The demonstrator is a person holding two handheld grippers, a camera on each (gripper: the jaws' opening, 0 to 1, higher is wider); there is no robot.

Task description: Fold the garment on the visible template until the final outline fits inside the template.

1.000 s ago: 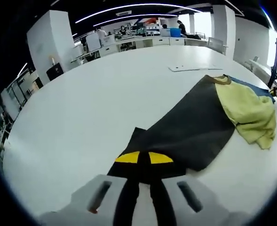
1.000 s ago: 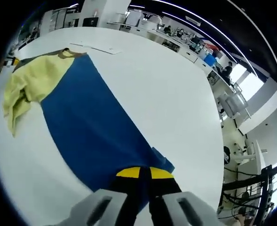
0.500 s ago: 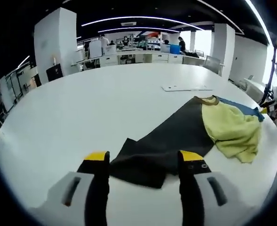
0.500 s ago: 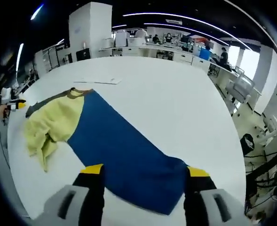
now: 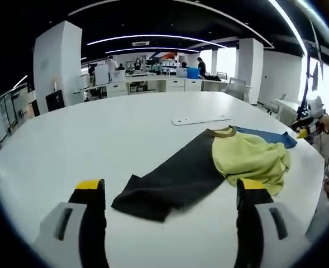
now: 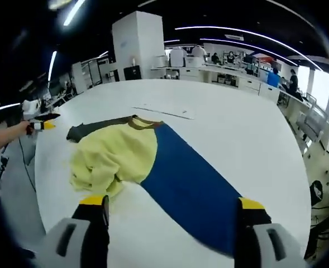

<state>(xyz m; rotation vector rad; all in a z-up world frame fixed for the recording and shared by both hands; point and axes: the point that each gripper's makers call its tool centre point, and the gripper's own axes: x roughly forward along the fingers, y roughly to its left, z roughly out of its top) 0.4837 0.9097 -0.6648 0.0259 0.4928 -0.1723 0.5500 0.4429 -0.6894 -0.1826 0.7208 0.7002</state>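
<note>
Garment [image 5: 209, 167]: lies flat on my white table [image 5: 97, 139], yellow body bunched mid-way, black sleeve [image 5: 164, 181] stretched one way, blue sleeve [image 6: 192, 190] the other. My left claw [image 5: 170, 190]: jaws spread wide, holding nothing, above the black sleeve's end. My right claw [image 6: 172, 207]: jaws spread wide, empty, over the blue sleeve. White flat strip [image 5: 200, 119]: on the table beyond the collar.

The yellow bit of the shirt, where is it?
In the left gripper view the yellow part lies bunched on the white table, right of the black sleeve and in front of the blue sleeve.
</note>
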